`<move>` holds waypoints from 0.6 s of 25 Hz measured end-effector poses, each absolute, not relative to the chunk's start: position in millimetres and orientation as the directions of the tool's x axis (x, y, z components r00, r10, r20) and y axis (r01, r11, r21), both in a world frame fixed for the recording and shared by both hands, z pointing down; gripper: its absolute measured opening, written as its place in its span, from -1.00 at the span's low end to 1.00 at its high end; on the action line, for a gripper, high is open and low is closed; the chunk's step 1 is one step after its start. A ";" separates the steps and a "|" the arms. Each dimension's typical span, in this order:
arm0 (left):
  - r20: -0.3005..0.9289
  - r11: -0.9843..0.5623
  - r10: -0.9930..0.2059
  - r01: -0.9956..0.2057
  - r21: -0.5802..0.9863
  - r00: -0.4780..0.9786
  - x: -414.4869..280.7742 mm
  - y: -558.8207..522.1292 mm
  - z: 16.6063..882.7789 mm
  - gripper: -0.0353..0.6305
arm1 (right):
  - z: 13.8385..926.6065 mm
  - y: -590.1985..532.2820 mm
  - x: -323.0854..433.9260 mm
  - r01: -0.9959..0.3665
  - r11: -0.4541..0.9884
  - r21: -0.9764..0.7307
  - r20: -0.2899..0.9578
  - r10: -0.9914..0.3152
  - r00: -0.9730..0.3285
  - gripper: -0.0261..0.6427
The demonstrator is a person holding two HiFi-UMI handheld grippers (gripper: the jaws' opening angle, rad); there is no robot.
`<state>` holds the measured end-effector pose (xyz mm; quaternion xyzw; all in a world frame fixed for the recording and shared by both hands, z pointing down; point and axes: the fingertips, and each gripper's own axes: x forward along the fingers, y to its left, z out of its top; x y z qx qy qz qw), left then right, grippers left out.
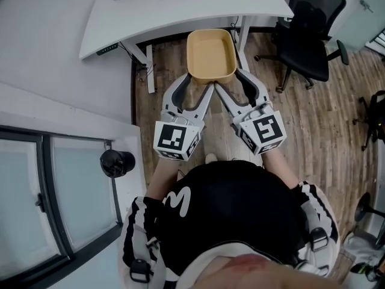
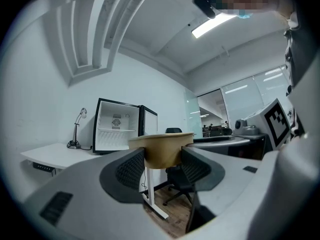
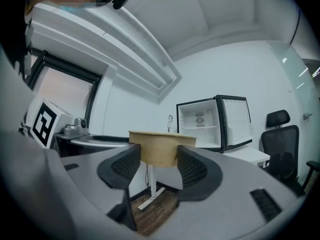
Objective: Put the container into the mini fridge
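Left gripper (image 1: pixel 195 89): fingers (image 2: pixel 131 168) narrow, clamped on the container (image 1: pixel 210 54).
Right gripper (image 1: pixel 233 86): fingers (image 3: pixel 192 168) narrow, gripping the same container.
Pose: both level, side by side, facing the open mini fridge (image 3: pixel 212 121).

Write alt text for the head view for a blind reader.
Seen from above, the left gripper and right gripper together hold an empty tan container over a wooden floor, facing a white desk. A black office chair stands at right.
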<state>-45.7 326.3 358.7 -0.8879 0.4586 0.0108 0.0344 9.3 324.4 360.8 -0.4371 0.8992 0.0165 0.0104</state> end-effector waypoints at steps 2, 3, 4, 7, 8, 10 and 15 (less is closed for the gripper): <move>-0.054 -0.579 -0.812 -0.814 -0.048 0.581 -49.3 326.1 359.8 -0.18 | 361.8 324.2 5.8 -0.787 0.616 0.018 -0.031 -0.787 -0.616 -0.21; -0.055 -0.581 -0.811 -0.813 -0.046 0.582 -51.0 326.0 360.6 -0.18 | 362.7 324.3 4.3 -0.789 0.614 0.013 -0.031 -0.788 -0.614 -0.21; -0.056 -0.584 -0.809 -0.811 -0.047 0.586 -52.3 326.0 361.4 -0.18 | 363.6 324.5 3.2 -0.792 0.611 0.007 -0.033 -0.791 -0.611 -0.21; -0.053 -0.598 -0.798 -0.800 -0.057 0.600 -54.0 326.2 362.9 -0.19 | 366.2 325.6 1.4 -0.803 0.596 -0.006 -0.037 -0.802 -0.596 -0.21; -0.051 -0.601 -0.795 -0.797 -0.059 0.604 -54.4 326.8 363.4 -0.19 | 366.7 326.6 0.9 -0.806 0.592 -0.008 -0.037 -0.805 -0.592 -0.21; -0.054 -0.607 -0.791 -0.793 -0.060 0.610 -54.3 329.0 363.4 -0.19 | 365.9 329.0 0.8 -0.809 0.588 -0.008 -0.043 -0.809 -0.587 -0.21; -0.056 -0.620 -0.780 -0.782 -0.060 0.623 -49.8 332.9 365.9 -0.19 | 368.7 333.6 5.3 -0.818 0.576 -0.014 -0.047 -0.817 -0.574 -0.21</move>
